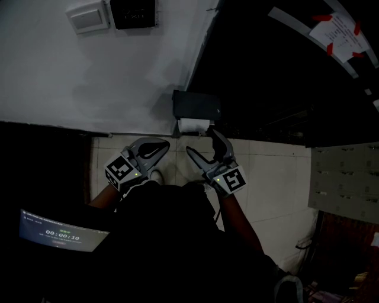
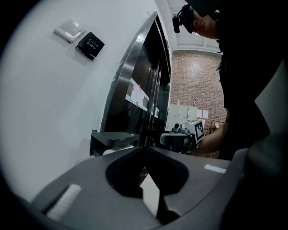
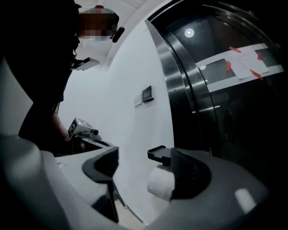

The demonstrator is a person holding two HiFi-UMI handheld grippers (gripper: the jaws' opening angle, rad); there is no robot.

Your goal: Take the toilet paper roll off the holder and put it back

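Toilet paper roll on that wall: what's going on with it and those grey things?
A person holds two tools, facing a black holder on the wall with the white toilet paper roll hanging in it. The right tool is open near the roll, not gripping it. The left tool is shut and empty, further back.

The holder (image 1: 196, 106) sits on the wall (image 1: 89, 71) just ahead of the right gripper (image 1: 202, 141), with the toilet paper roll (image 1: 194, 125) directly beneath its top, beyond the jaw tips. The left gripper (image 1: 164, 145) lies near, to the right gripper's left. Well ahead-left of both, a switch plate (image 1: 89, 16) sits beside a sign (image 1: 133, 12). Ahead-right stands a door (image 1: 284, 71) bearing a paper notice (image 1: 343, 32).
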